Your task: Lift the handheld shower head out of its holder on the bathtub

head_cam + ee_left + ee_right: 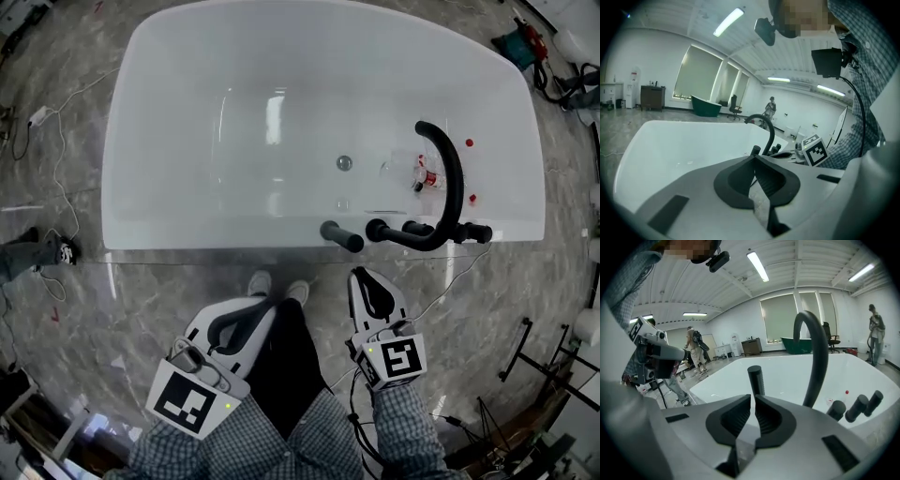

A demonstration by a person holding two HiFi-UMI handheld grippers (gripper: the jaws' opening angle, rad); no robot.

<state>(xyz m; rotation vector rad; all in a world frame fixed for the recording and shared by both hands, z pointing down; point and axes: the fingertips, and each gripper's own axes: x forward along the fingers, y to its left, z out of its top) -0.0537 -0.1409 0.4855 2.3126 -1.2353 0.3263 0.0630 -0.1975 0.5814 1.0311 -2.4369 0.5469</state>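
Observation:
The white bathtub (187, 225) lies ahead of me in the head view. On its near rim the black handheld shower head (342, 236) stands in its holder, left of the arched black spout (452, 178) and the black knobs (412, 228). My right gripper (367, 279) hovers just short of the rim, a little right of the shower head, jaws shut and empty. In the right gripper view the shower head (756, 378) rises just beyond the jaws. My left gripper (265, 307) hangs lower left over the floor, also shut on nothing; its view shows the shower head (755, 150) and the spout (765, 126).
A drain (344, 163) and a small red-and-white item (427, 177) are in the tub. Cables (56, 159) trail on the marble floor at left. Tools (521, 45) lie at upper right and a black stand (525, 352) at right. My shoes (277, 285) are by the tub.

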